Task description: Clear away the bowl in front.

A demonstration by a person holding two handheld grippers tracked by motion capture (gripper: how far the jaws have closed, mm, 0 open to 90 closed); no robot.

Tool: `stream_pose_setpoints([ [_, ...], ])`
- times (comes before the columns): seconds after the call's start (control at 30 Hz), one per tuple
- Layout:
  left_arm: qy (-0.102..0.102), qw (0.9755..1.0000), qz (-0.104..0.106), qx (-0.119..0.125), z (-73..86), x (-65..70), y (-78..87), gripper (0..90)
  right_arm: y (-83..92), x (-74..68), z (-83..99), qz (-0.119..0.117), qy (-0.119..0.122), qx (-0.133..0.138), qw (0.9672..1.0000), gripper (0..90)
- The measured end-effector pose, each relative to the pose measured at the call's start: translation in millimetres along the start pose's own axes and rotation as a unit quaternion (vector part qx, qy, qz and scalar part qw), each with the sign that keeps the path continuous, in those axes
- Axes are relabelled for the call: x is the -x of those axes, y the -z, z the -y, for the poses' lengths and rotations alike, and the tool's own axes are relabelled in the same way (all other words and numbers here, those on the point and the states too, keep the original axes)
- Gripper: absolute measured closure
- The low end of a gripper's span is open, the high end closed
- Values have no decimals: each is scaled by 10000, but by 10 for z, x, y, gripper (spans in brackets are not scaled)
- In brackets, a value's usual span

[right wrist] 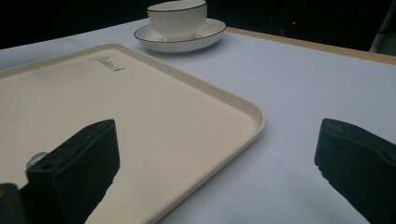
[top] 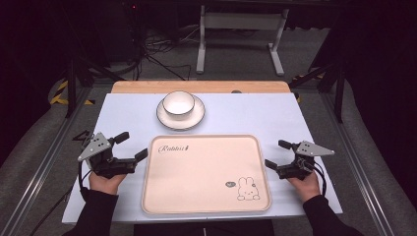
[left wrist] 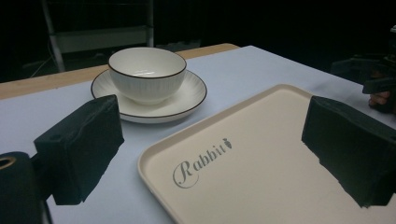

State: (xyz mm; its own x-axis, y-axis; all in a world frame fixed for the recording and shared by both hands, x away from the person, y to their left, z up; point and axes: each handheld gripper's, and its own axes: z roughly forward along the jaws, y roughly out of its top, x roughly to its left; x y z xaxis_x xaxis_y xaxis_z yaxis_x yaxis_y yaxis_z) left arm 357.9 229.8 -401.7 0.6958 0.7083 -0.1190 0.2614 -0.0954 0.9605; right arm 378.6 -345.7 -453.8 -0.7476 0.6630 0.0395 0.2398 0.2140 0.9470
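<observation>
Flanking the tray on the counter, the left claw and the right claw are both hovering spread, pinching nothing. Beyond the tray's far edge a bowl is sitting in a saucer; bowl and tray are both looking empty. The tray is probably handling stiff and light (its smooth rim may be slippery), so its raised side edges are looking like the best hold. The bowl is looking breakable, so any lift is calling for care.
</observation>
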Motion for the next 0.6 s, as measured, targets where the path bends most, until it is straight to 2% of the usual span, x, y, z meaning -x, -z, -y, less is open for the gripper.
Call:
stream_pose_setpoints([
  [0.1,-142,9998,67,-115,-85,-31,-84,57,2,2,0,5,-5,-3,10000,4],
  [0.23,-129,9998,139,-82,-184,-73,-171,58,2,3,0,2,-14,0,10000,4],
  [0.47,-143,9997,173,-72,-260,-107,-264,58,2,3,0,9,-19,-1,10000,5],
  [0.6,-77,9996,216,-158,-301,-164,-319,61,3,4,0,14,-19,6,10000,5],
])
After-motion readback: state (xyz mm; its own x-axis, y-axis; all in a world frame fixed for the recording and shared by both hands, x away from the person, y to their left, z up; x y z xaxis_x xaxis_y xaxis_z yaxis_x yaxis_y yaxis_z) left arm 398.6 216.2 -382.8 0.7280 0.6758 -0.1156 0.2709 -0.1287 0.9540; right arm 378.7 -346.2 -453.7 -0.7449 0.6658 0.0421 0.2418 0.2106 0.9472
